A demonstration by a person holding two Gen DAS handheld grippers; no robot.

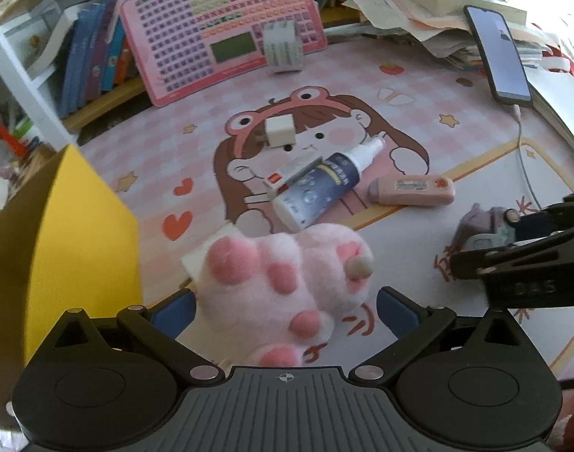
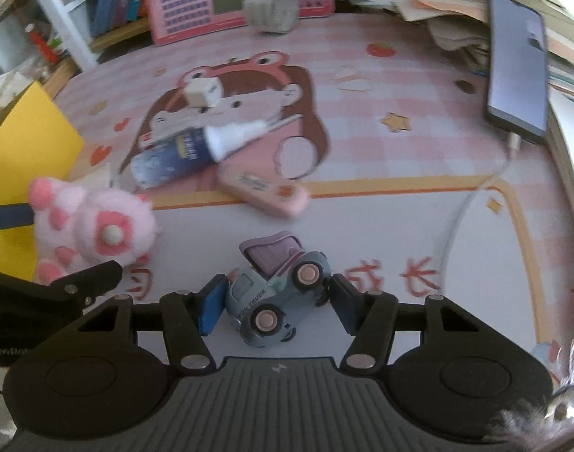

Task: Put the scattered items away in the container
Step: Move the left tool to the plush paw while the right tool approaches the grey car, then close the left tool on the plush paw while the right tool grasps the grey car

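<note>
A pink plush paw [image 1: 287, 278] lies on the pink cartoon mat [image 1: 362, 83] between the blue pads of my left gripper [image 1: 287, 310]. The jaws stand wide around it, and a thin gap shows at the right pad. The yellow container [image 1: 79, 226] stands just to its left. My right gripper [image 2: 277, 305] is shut on a blue-grey toy truck [image 2: 275, 293] that lies on its side on the mat, with a pad against each end. The same plush paw [image 2: 95, 226] shows at the left of the right wrist view, beside the yellow container [image 2: 31, 132].
Mid-mat lie a spray bottle [image 1: 324, 184], a white charger cube [image 1: 281, 130], a small flat packet [image 1: 290, 173] and a pink eraser-like case [image 1: 411, 190]. Behind are a tape roll [image 1: 283, 47], a pink keyboard board [image 1: 219, 26], a phone [image 1: 501, 52] on its cable, and stacked papers and books.
</note>
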